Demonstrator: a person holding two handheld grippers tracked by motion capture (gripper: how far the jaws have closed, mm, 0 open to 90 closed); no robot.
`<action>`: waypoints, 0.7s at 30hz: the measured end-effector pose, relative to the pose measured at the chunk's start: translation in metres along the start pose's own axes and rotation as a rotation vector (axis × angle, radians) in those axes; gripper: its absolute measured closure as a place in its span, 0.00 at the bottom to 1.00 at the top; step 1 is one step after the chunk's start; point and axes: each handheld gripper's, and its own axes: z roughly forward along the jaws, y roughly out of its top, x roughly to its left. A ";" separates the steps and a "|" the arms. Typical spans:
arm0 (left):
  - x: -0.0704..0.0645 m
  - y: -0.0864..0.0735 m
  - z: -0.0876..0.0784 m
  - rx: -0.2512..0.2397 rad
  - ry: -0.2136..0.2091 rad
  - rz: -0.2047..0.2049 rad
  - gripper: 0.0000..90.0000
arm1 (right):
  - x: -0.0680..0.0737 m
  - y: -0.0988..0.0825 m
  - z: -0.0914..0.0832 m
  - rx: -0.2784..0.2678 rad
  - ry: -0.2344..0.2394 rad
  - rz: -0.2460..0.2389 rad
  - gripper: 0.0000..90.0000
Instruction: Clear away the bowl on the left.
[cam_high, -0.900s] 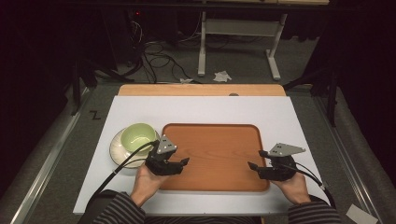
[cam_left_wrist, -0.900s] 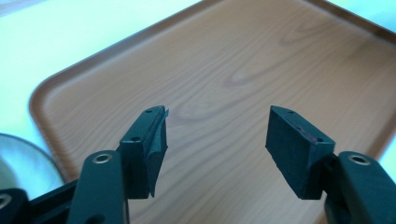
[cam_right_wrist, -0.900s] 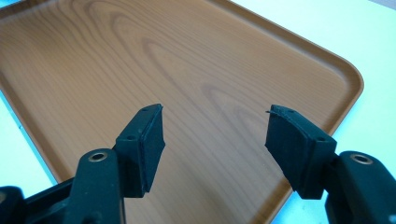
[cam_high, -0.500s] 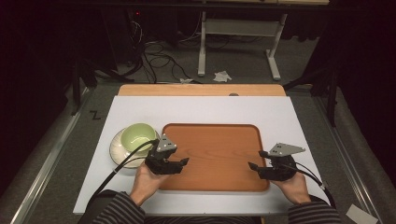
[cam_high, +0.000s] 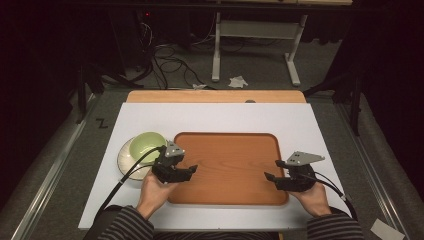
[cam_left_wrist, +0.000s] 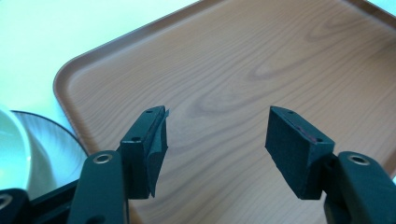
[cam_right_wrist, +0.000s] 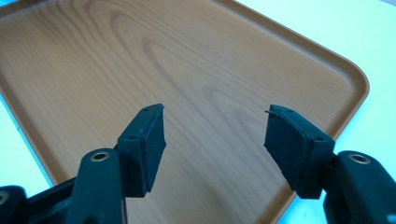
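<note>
- Tray, wood-grain, lies on the white desk under both tools.
- Left tool spread, empty, over tray's left edge beside green bowl.
- Right tool spread, empty, over right edge.

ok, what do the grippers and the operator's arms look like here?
Both the left gripper and right gripper are black, with two flat-padded jaws, round rivets at the pivots, a grey three-cornered plate on top and a black trailing cable. The sleeves are dark with thin light stripes.

surface: white table | on it: wooden tray, plate just left of tray
</note>
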 end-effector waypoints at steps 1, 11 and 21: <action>0.002 0.000 -0.002 -0.006 -0.004 -0.017 0.44 | 0.000 0.001 0.001 0.001 0.006 -0.005 0.44; 0.016 -0.002 -0.014 -0.078 0.009 -0.066 0.43 | -0.002 0.006 0.006 0.000 0.021 -0.011 0.44; 0.032 -0.004 -0.027 -0.072 0.037 -0.088 0.46 | -0.005 0.009 0.010 -0.004 0.022 -0.012 0.44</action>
